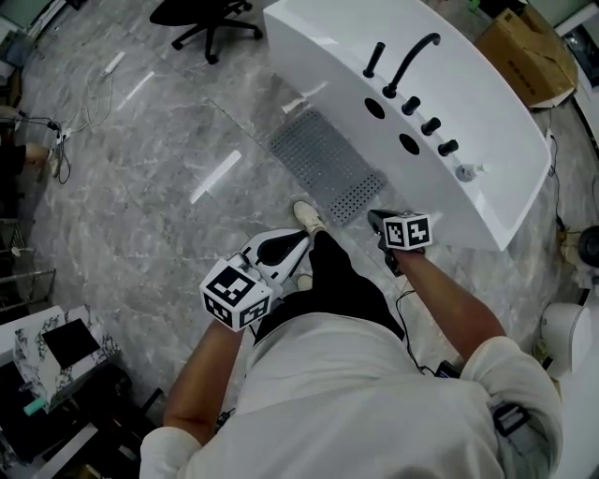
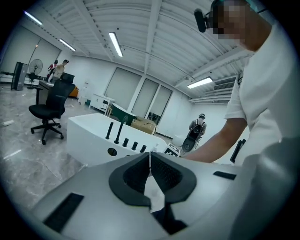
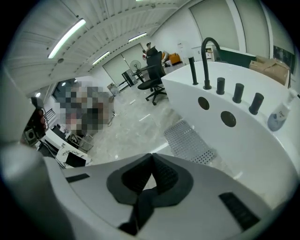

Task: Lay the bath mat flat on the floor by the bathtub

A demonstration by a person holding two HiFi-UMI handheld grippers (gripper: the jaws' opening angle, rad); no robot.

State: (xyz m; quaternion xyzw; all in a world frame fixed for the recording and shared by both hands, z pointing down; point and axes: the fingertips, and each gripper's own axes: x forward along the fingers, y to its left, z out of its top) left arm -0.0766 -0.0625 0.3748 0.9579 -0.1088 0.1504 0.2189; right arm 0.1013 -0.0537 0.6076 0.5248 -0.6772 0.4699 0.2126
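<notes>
The grey perforated bath mat (image 1: pixel 328 166) lies flat on the marble floor along the white bathtub (image 1: pixel 487 201); it also shows in the right gripper view as the mat (image 3: pixel 187 142) beside the tub wall (image 3: pixel 243 145). My left gripper (image 1: pixel 298 245) is held up near my waist, away from the mat, its jaws shut with nothing between them (image 2: pixel 150 157). My right gripper (image 1: pixel 374 218) hovers above the mat's near end, jaws shut and empty (image 3: pixel 151 158). My shoe (image 1: pixel 309 217) stands at the mat's near corner.
Black faucet and knobs (image 1: pixel 412 70) sit on the tub rim. An office chair (image 1: pixel 208 21) stands at the far left of the tub, a cardboard box (image 1: pixel 529 51) behind it. Cables and a marble-patterned stand (image 1: pixel 56 346) lie at the left.
</notes>
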